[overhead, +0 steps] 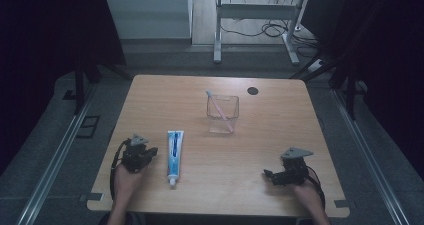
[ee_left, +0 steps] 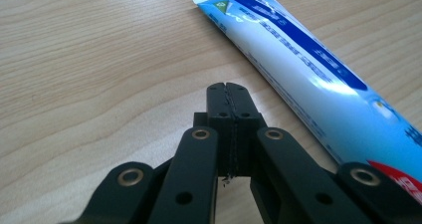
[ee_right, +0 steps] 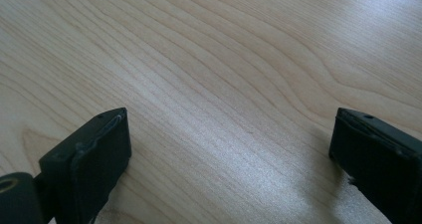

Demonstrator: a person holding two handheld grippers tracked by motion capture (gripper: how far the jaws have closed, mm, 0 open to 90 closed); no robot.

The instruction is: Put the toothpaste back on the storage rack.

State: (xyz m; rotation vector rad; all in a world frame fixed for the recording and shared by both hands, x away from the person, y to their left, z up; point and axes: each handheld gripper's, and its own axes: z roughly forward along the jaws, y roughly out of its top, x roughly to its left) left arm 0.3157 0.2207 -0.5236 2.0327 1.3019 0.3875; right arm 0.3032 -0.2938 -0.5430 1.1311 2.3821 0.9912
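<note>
Blue-and-white toothpaste tube (overhead: 174,153) lies flat on the wooden table (overhead: 270,150), cap toward the person, just right of the left gripper (overhead: 150,152). In the left gripper view its jaws are pressed together with nothing between them, apart from the tube. Farther back stands a clear cup (overhead: 223,114) with a pink toothbrush (overhead: 219,110) leaning inside. Well to the right, the right gripper (overhead: 270,175) rests with jaws spread wide over bare wood.

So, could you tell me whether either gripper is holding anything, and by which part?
Nothing: the left gripper is shut on air beside the toothpaste; the right gripper is open.
</note>
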